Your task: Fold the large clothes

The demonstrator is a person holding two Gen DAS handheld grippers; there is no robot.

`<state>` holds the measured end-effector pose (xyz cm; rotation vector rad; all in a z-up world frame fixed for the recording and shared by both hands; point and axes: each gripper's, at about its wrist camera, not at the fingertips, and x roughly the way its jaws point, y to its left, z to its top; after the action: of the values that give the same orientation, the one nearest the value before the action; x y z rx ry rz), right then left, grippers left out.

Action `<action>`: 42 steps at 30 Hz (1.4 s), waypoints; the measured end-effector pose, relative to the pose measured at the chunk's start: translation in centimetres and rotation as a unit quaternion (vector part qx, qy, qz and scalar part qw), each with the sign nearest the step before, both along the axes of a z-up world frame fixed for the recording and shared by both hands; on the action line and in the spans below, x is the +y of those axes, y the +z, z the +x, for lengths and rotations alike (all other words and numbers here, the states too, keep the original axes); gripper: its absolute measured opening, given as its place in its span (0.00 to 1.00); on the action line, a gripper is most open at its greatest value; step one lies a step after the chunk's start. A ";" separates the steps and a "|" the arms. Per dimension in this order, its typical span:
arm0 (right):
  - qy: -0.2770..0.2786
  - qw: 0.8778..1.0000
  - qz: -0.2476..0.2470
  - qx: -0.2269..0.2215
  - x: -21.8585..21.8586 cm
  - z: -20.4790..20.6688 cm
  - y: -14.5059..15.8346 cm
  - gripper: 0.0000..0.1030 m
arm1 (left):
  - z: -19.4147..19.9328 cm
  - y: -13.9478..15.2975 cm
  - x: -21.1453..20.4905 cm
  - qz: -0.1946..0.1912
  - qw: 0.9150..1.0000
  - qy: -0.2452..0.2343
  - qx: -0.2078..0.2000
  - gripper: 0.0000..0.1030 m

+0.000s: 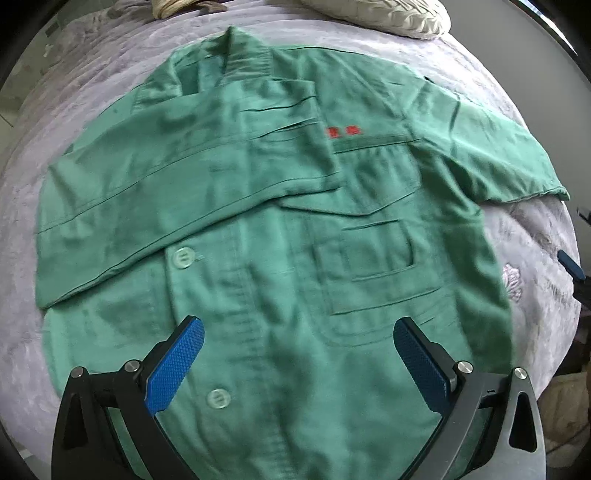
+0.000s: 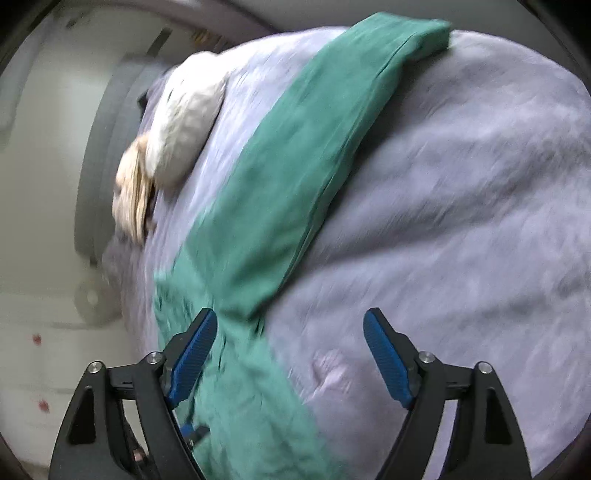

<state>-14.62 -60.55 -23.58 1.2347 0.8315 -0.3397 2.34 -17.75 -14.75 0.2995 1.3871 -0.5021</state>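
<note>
Grey bed [image 1: 461, 55] carries green shirt [image 1: 258, 221], pillow [image 1: 388, 14].

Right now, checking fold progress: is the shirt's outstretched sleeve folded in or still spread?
Spread: the sleeve lies straight out across the grey blanket.

Grey blanket [image 1: 480, 62], cream pillow [image 2: 184, 118]
</note>
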 end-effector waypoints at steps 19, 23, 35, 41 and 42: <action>-0.124 0.988 0.056 -0.075 -13.7 3.6 -5.2 0.88 | 2.0 -8.3 -11.2 0.022 1.000 -0.012 -0.005 1.00; -0.188 0.971 0.102 -0.111 -16.1 4.1 -6.9 0.87 | 2.0 -8.6 -12.2 0.016 1.000 -0.011 -0.013 1.00; -0.139 0.960 0.128 -0.207 -14.9 7.9 -3.2 0.03 | 6.6 -8.8 -10.4 -0.010 0.999 0.028 -0.043 1.00; 0.034 0.966 0.060 -0.249 -7.0 17.0 4.6 0.03 | 10.9 -7.1 -4.5 -0.019 0.995 0.079 -0.059 1.00; 0.073 0.965 0.040 -0.247 -4.5 19.0 6.0 0.04 | 11.5 -6.7 -3.3 -0.020 0.994 0.090 -0.064 1.00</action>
<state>4.40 -65.10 -17.63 1.2520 0.5011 0.1246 13.84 -21.05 -21.50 0.1692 1.2645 -0.3548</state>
